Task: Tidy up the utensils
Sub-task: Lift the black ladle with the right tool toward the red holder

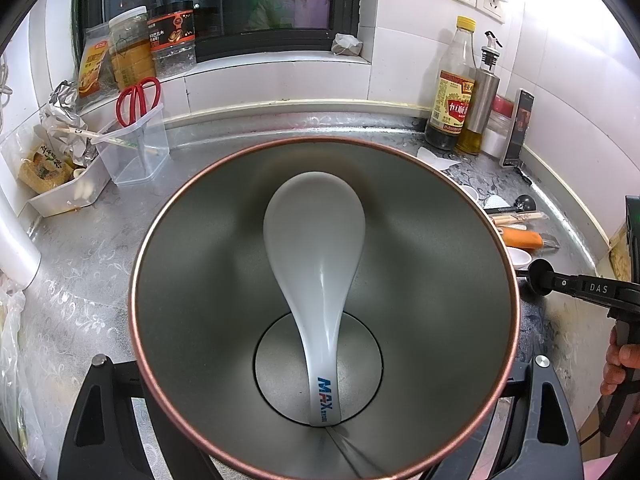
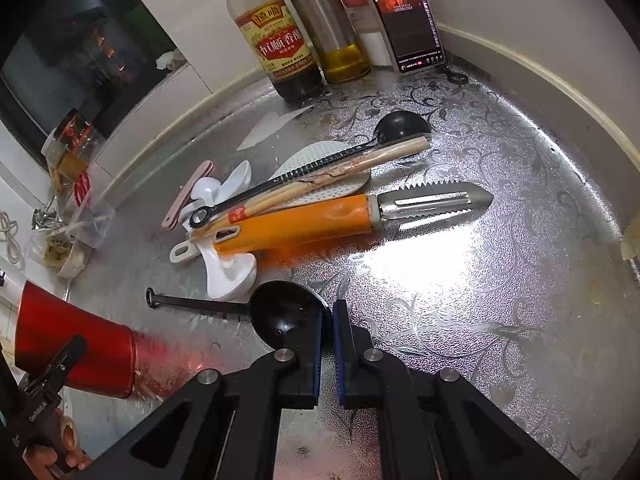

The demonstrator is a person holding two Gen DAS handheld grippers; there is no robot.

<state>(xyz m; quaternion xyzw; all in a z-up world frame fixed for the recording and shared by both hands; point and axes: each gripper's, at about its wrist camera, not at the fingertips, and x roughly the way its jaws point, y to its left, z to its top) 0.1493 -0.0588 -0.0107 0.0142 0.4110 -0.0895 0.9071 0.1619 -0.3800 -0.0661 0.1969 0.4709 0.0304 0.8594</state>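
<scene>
Right tongs pinch the black spoon's bowl rim.

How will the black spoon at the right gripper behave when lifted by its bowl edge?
The black spoon looks like thin plastic, so probably light and stiff. Its glossy, rounded bowl may slip or pivot in the right gripper, and the long handle could swing down.

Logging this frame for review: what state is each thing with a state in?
Red cup: tilted, held by left hand-held gripper.
White spoon: inside the cup, handle down.
Black spoon: bowl rim pinched in shut right hand-held gripper.
Orange peeler: lying on the counter.
Phone: screen on, propped upright.
</scene>
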